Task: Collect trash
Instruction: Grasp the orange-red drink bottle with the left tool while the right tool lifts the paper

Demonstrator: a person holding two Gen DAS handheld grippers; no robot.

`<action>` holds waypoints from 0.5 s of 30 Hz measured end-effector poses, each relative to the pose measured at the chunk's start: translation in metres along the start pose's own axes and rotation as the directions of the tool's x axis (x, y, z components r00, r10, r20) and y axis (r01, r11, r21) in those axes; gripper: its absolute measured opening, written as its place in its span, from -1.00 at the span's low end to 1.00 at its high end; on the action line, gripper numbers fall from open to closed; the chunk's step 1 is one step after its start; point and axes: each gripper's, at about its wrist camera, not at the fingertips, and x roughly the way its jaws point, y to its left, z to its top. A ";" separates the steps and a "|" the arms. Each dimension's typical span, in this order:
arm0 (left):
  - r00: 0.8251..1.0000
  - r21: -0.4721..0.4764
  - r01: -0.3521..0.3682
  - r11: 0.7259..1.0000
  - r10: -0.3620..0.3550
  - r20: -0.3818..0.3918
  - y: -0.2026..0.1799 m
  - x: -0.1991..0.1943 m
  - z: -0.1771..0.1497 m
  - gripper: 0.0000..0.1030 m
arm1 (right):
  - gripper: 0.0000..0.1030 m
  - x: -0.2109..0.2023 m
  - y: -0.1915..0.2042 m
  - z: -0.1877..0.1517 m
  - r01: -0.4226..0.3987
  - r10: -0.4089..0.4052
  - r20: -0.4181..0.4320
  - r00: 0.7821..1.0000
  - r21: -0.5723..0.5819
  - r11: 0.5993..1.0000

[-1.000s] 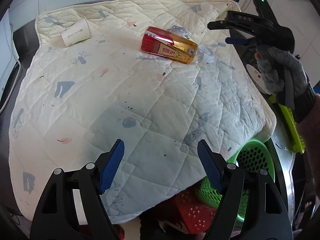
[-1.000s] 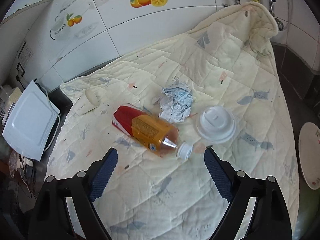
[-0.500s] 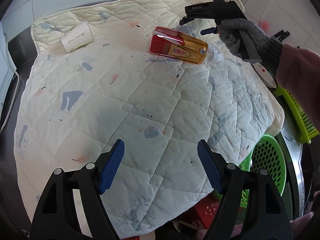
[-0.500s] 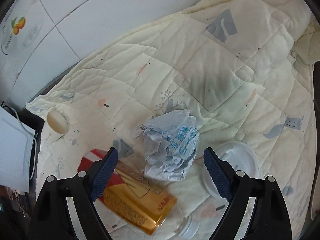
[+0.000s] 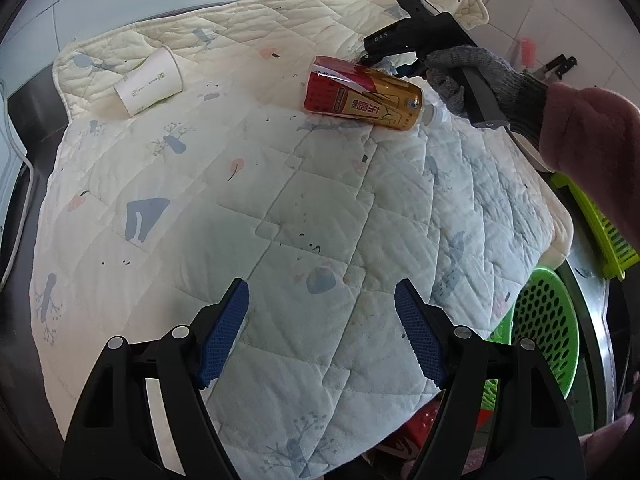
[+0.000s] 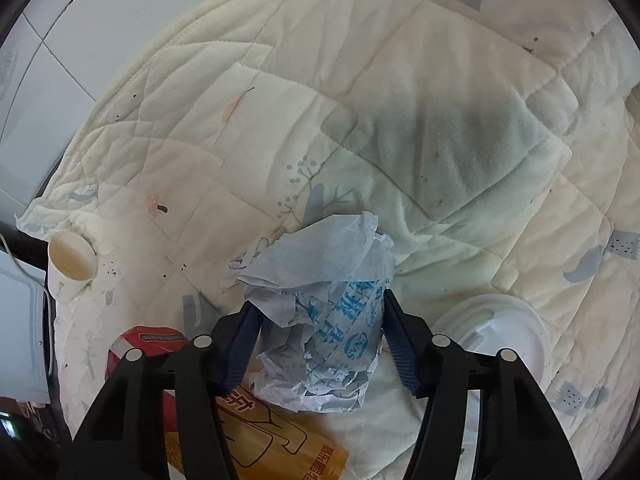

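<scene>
Between the blue-padded fingers of the right gripper [image 6: 320,340] sits a crumpled paper wrapper [image 6: 320,320], white with blue print. The pads press its two sides, so the fingers look clenched on it, though it rests on the quilt [image 6: 400,120] and has not been lifted. From the left wrist view this gripper [image 5: 394,65] hides nearly all of the wrapper.

Just beside the wrapper lies a plastic drink bottle [image 5: 362,98] on its side, with a glossy red and gold label and a white cap pointing toward the gloved right hand [image 5: 476,80]. A round white plastic lid [image 6: 496,344] lies flat on the wrapper's other side, its ridged top up. Well apart, near the quilt's far corner, a paper cup [image 5: 150,80] lies tipped over, its open mouth showing in the right wrist view.

The left gripper [image 5: 322,334] hovers over bare quilt with its fingers released and wide apart, grasping nothing.

The quilt is soft, cream and pale blue, stitched in squares and speckled with small dark marks. Off its edge stands a green perforated basket [image 5: 548,312], a likely bin.

Judging by this, the task is barely begun: one piece is gripped, none visibly binned, and bottle, lid and cup remain.
</scene>
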 end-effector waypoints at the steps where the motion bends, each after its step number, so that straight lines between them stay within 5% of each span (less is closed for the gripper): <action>1: 1.000 0.008 -0.002 1.000 0.002 0.002 -0.001 0.001 0.003 0.45 | -0.07 -0.003 -0.001 0.000 -0.004 0.004 0.005 1.000 -0.003 1.000; 9: 0.999 0.138 -0.004 0.990 -0.001 0.037 -0.011 0.005 0.036 0.45 | -0.16 -0.050 -0.007 -0.005 -0.024 0.026 0.108 0.994 -0.016 1.000; 15: 0.997 0.316 0.010 0.949 -0.033 0.067 -0.023 0.016 0.080 0.45 | -0.17 -0.105 -0.014 -0.027 -0.063 0.070 0.177 0.982 -0.043 0.997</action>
